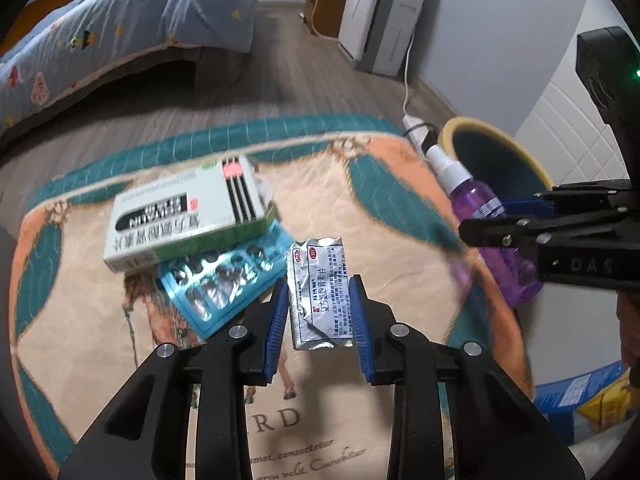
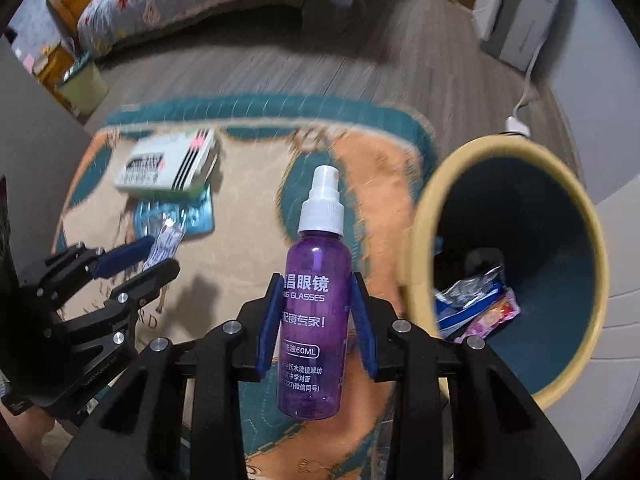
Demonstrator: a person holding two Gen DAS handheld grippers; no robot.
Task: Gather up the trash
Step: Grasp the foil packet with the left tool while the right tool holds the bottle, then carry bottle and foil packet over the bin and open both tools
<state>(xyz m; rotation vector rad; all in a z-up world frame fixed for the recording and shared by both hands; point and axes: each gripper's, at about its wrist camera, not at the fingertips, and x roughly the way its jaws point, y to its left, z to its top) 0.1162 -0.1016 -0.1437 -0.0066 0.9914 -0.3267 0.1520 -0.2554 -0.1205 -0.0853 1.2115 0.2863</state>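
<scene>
My left gripper (image 1: pixel 319 286) is shut on a silver foil medicine sachet (image 1: pixel 320 304), held above the rug; the right wrist view shows that gripper (image 2: pixel 156 248) with the sachet (image 2: pixel 166 240) at the left. My right gripper (image 2: pixel 317 280) is shut on a purple spray bottle (image 2: pixel 314 320) with a white nozzle, held upright beside the bin. The bottle (image 1: pixel 476 196) and right gripper (image 1: pixel 500 216) appear at the right in the left wrist view. A white medicine box (image 1: pixel 184 216) lies over a blue blister pack (image 1: pixel 224 284) on the rug.
A round bin with a yellow rim (image 2: pixel 416 248) and dark blue inside holds several wrappers (image 2: pixel 476 300), right of the patterned rug (image 1: pixel 380 208). A power strip (image 1: pixel 414 124) lies behind it. A bed (image 1: pixel 120 28) and a white appliance (image 1: pixel 384 12) stand beyond.
</scene>
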